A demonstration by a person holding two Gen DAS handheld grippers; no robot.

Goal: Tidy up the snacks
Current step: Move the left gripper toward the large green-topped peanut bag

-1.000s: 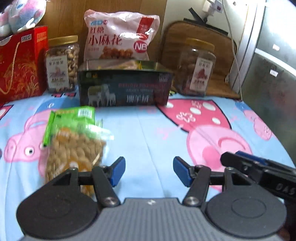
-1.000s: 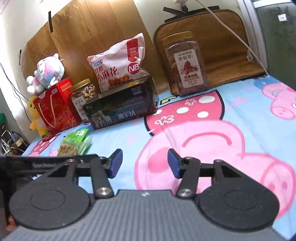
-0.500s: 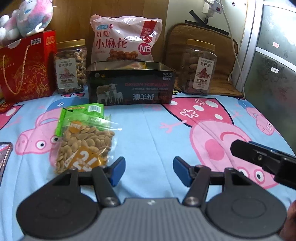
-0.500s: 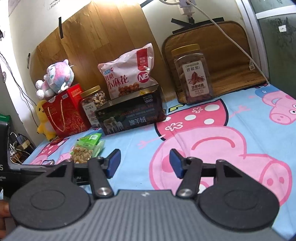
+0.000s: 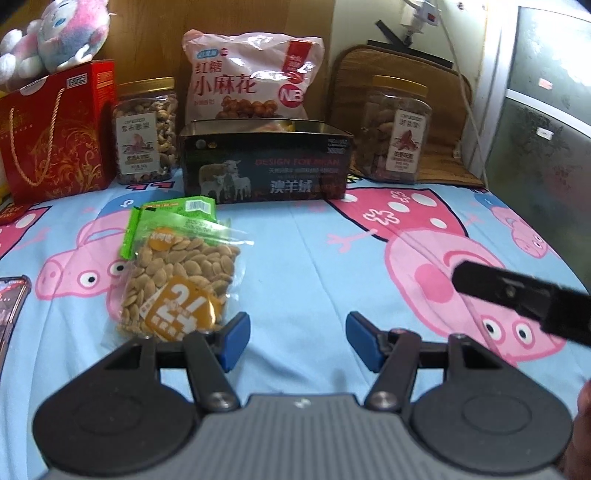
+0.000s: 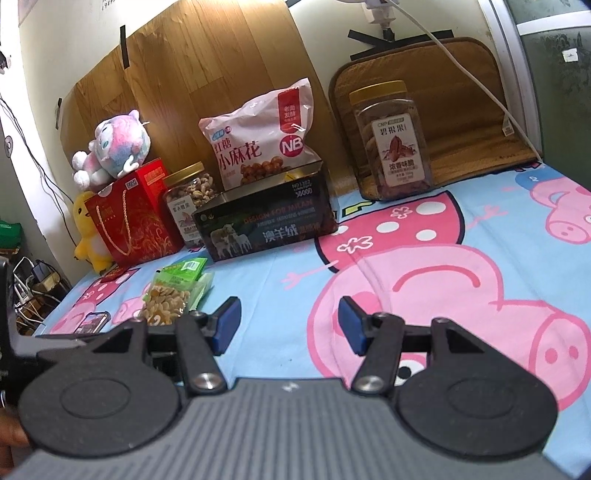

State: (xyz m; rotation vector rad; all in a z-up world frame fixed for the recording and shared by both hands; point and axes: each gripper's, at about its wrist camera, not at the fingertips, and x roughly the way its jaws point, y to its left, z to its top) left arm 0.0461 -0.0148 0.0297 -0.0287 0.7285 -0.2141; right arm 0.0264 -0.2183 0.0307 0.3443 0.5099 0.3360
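A clear bag of seeds (image 5: 181,273) with a green top lies on the Peppa Pig sheet, left of centre; it also shows in the right wrist view (image 6: 173,291). Behind it stands an open dark tin box (image 5: 264,166) (image 6: 266,221). A pink snack bag (image 5: 251,77) (image 6: 258,142) leans behind the box. A nut jar (image 5: 146,131) (image 6: 188,199) stands left of the box, a pecan jar (image 5: 397,129) (image 6: 391,140) right of it. My left gripper (image 5: 297,341) is open and empty, just right of the seed bag. My right gripper (image 6: 290,328) is open and empty above the sheet.
A red gift bag (image 5: 55,129) with a plush toy (image 5: 55,33) on top stands at the far left. A phone (image 5: 11,299) lies at the left edge. A brown mat (image 6: 443,103) leans on the wall at the right. The right gripper's body (image 5: 524,295) shows in the left wrist view.
Both grippers have pulled back and risen, so more of the scene shows. The seed bag now sits farther ahead of the left gripper. Both stay open.
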